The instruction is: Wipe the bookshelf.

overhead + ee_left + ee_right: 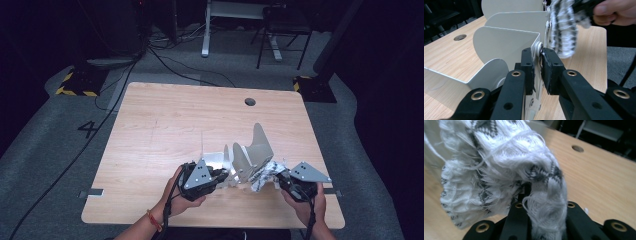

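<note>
A white metal divider rack [252, 152] with several curved upright fins stands on the wooden table [165, 130] near its front edge. My left gripper [227, 176] is shut on the rack's near edge; in the left gripper view its pads [527, 72] pinch the thin wall by a rivet, with the rack's fins [506, 42] beyond. My right gripper [276, 176] is shut on a white and black knitted cloth [264, 175], held against the rack's right side. The cloth [499, 162] bulges over my right gripper [544, 210] and hides its fingertips. The same cloth [564, 30] hangs beside the rack.
A round cable hole [250, 102] sits in the table near the far edge. Beyond the table are a chair [282, 30], a desk leg [206, 35] and cables on the grey floor [165, 62]. The person's right hand [614, 11] is close to the rack.
</note>
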Demonstrator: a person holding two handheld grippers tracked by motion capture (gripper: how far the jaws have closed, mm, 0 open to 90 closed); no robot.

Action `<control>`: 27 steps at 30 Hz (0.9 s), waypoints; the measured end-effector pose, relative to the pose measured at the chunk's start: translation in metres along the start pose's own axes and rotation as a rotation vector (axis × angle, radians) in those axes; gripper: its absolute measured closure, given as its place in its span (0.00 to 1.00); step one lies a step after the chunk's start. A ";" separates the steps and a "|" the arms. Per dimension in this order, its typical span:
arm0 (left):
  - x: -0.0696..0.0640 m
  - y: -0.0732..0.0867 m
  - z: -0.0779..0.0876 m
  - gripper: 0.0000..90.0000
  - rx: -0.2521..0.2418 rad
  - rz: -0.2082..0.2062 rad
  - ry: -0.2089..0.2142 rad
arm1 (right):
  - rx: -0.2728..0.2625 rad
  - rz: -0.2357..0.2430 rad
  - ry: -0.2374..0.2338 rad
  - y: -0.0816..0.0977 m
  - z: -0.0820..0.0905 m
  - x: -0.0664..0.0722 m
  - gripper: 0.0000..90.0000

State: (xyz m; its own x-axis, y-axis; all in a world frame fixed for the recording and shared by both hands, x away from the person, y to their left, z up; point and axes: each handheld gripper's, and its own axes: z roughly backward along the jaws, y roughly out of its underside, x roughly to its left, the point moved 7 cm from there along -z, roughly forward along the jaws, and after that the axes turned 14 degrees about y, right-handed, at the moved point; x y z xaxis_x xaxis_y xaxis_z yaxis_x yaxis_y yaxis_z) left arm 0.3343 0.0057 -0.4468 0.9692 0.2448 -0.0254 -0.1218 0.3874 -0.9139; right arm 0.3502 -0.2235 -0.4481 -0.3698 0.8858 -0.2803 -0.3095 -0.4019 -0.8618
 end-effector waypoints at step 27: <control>0.001 -0.001 -0.003 0.89 -0.003 -0.005 0.002 | 0.109 0.034 0.037 0.029 -0.027 -0.001 0.92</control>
State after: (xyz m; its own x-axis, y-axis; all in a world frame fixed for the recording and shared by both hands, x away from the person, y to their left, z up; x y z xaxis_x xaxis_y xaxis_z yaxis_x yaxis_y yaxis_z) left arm 0.3360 0.0033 -0.4471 0.9701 0.2415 -0.0218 -0.1166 0.3857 -0.9152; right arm 0.3656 -0.2292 -0.4844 -0.3497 0.8785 -0.3256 -0.3917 -0.4528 -0.8009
